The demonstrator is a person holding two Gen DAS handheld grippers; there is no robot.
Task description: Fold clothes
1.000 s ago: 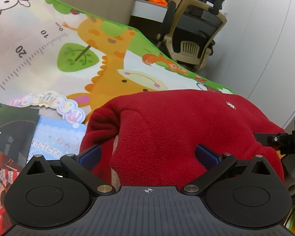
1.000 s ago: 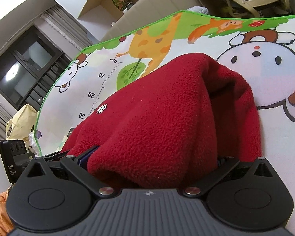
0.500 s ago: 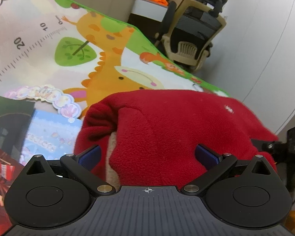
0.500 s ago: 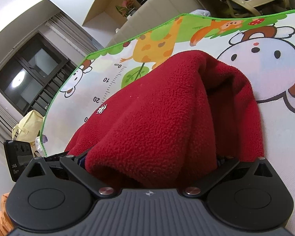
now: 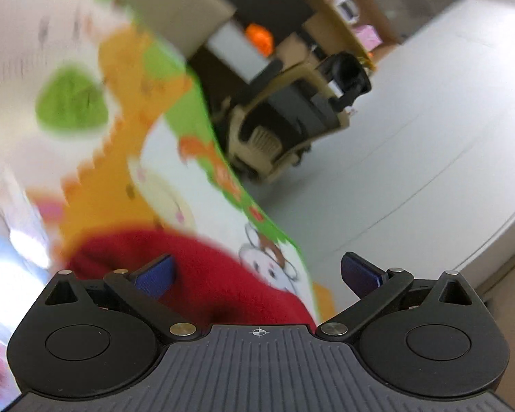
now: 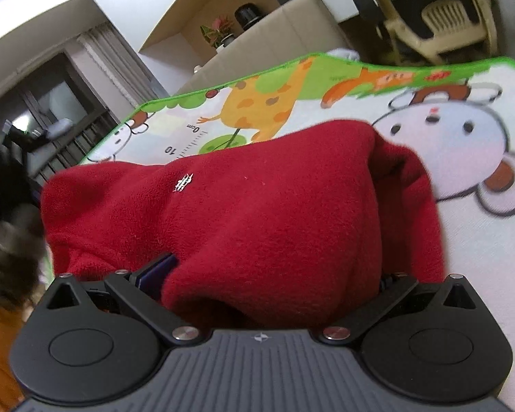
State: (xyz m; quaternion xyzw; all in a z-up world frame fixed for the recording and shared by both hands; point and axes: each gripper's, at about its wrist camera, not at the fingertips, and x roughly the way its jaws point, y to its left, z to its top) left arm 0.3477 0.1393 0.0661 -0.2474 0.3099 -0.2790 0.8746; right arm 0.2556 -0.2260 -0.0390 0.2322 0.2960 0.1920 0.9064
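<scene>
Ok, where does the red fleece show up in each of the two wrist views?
Left wrist: red fleece low, left of centre, between the open fingers, blurred.
Right wrist: it fills the middle, reaching down between the fingers.
Shared landmark: the play mat with its green edge.

Red fleece (image 6: 264, 226), tiny white logo (image 6: 183, 182) at 10 o'clock. Play mat (image 6: 470, 158): white, green border, orange giraffe. Blue pads (image 5: 156, 274), black grippers.
</scene>
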